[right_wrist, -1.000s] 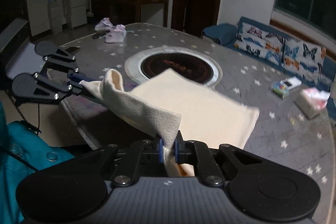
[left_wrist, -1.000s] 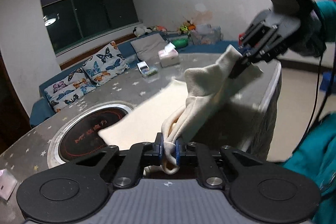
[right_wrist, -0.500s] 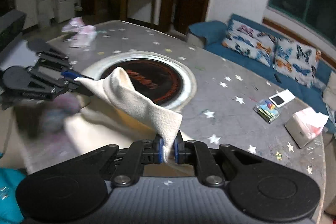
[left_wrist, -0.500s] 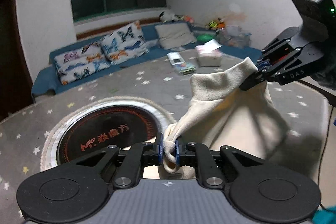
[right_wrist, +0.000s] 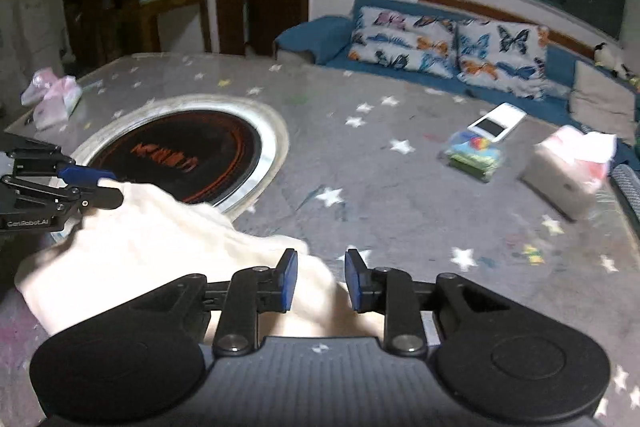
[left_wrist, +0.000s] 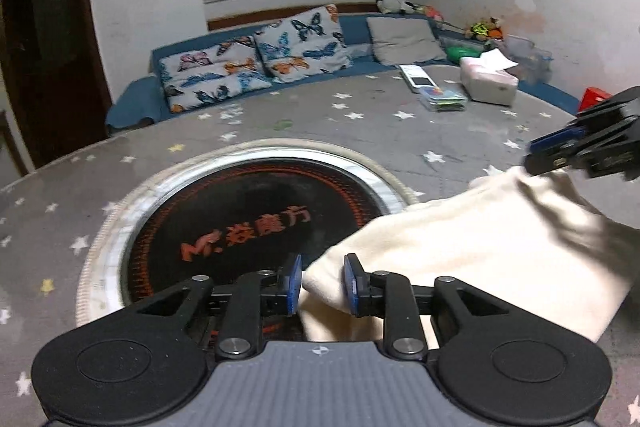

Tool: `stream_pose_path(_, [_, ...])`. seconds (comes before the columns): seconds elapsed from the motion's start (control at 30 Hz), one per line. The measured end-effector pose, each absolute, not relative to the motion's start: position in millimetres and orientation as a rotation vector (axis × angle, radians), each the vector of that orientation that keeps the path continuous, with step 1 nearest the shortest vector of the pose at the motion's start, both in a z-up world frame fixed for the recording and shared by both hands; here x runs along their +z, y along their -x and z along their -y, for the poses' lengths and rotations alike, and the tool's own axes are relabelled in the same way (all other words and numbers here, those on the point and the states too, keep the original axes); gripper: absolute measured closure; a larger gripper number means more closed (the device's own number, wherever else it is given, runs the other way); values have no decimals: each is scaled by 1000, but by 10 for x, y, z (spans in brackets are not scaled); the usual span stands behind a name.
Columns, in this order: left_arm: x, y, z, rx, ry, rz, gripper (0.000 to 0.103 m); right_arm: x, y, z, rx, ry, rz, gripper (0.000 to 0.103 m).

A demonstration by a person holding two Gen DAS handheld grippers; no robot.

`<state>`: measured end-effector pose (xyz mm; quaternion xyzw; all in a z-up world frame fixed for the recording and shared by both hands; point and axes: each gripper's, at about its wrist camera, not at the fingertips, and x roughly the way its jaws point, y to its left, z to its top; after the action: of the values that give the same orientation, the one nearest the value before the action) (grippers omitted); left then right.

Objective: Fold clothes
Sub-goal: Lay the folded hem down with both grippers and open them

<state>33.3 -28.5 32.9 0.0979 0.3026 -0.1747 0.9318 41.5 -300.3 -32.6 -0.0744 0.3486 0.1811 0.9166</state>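
Note:
A cream cloth (left_wrist: pixel 480 239) lies folded over on the grey star-patterned table (left_wrist: pixel 360 131), beside the round black hotplate (left_wrist: pixel 248 223). My left gripper (left_wrist: pixel 318 285) is open, and the cloth's near-left corner rests loosely between its blue pads. In the left wrist view my right gripper (left_wrist: pixel 534 157) hovers at the cloth's far right corner. From the right wrist, the cloth (right_wrist: pixel 160 239) spreads to the left. My right gripper (right_wrist: pixel 318 279) is open over its corner. My left gripper (right_wrist: pixel 108 185) sits at the cloth's far left edge.
A tissue box (left_wrist: pixel 488 83), a white phone (left_wrist: pixel 418 81) and a clear box of coloured bits (left_wrist: pixel 442 99) sit at the table's far right. Pink packets (right_wrist: pixel 52 99) lie at its far left. A blue sofa (left_wrist: pixel 256 67) with butterfly cushions runs behind the table.
Both grippers carried the lifted cloth edge forward across the table, lowered it and opened. The cloth now lies folded flat instead of hanging between the shut jaws.

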Motion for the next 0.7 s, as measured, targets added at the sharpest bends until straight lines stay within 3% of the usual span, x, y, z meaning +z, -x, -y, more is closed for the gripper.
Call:
stream_pose_path(0.2, [509, -213, 335, -384, -134, -598, 77, -411, -344, 3057, 374, 123, -752, 80])
stream_pose_path(0.43, [410, -249, 541, -436, -113, -642, 77, -537, -278, 3105, 375, 87, -800, 89])
stream_pose_path(0.7, [399, -331, 536, -446, -75, -659, 77, -352, -329, 3067, 396, 90, -773, 88])
